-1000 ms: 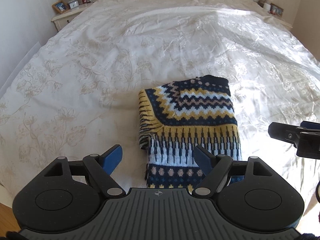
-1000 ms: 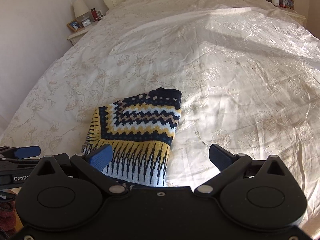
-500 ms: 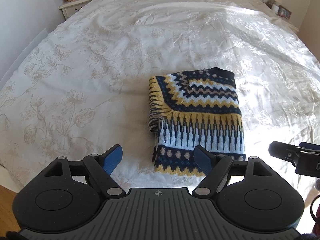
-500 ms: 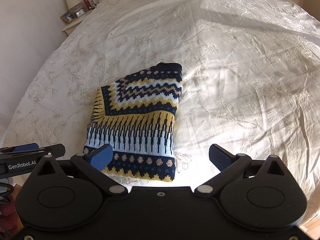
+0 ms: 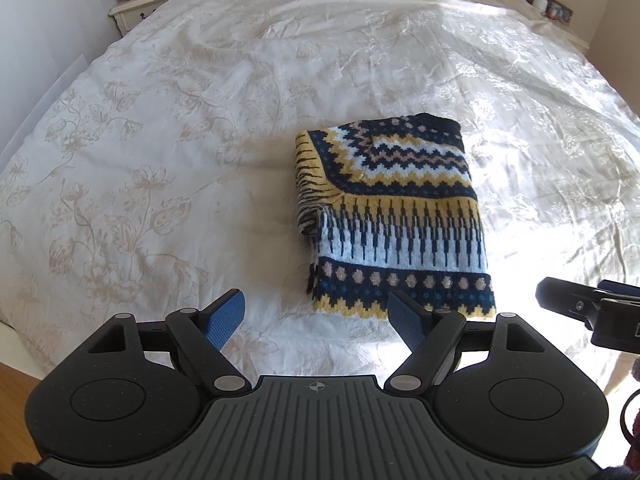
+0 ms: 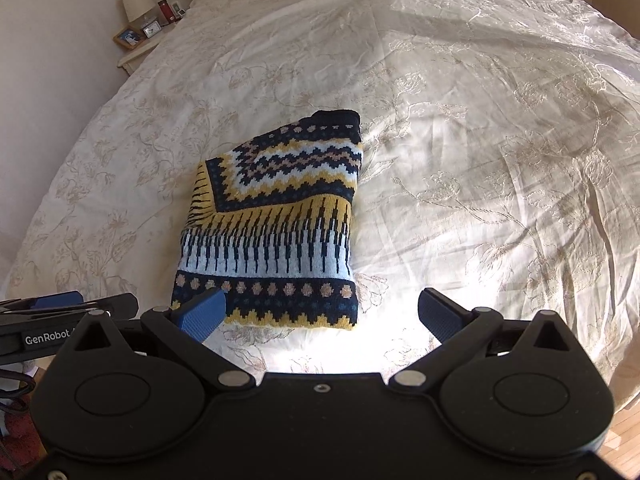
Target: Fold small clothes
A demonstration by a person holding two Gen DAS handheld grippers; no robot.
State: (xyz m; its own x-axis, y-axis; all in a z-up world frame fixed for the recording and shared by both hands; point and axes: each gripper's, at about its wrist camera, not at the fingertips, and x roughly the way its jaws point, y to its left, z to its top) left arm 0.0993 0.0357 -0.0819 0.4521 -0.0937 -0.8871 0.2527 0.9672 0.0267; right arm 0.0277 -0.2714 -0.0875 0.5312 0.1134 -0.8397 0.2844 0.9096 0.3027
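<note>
A small knitted sweater (image 5: 390,216) with navy, yellow and pale blue zigzag bands lies folded into a compact rectangle on the white floral bedspread (image 5: 160,140). The same sweater (image 6: 276,232) shows left of centre in the right wrist view. My left gripper (image 5: 318,314) is open, above the near edge of the bed, just short of the sweater's hem, holding nothing. My right gripper (image 6: 322,314) is open too, empty, hovering near the hem's right corner. Each gripper appears at the side of the other's view.
A bedside table (image 5: 140,4) with a picture frame and a clock stands at the back left. Another nightstand (image 5: 556,8) is at the back right. Wooden floor (image 5: 20,384) shows beyond the bed's near edge.
Both grippers have drawn back and up from the sweater, so it sits further from them and its whole hem shows. The sweater has not moved; both grippers stay open.
</note>
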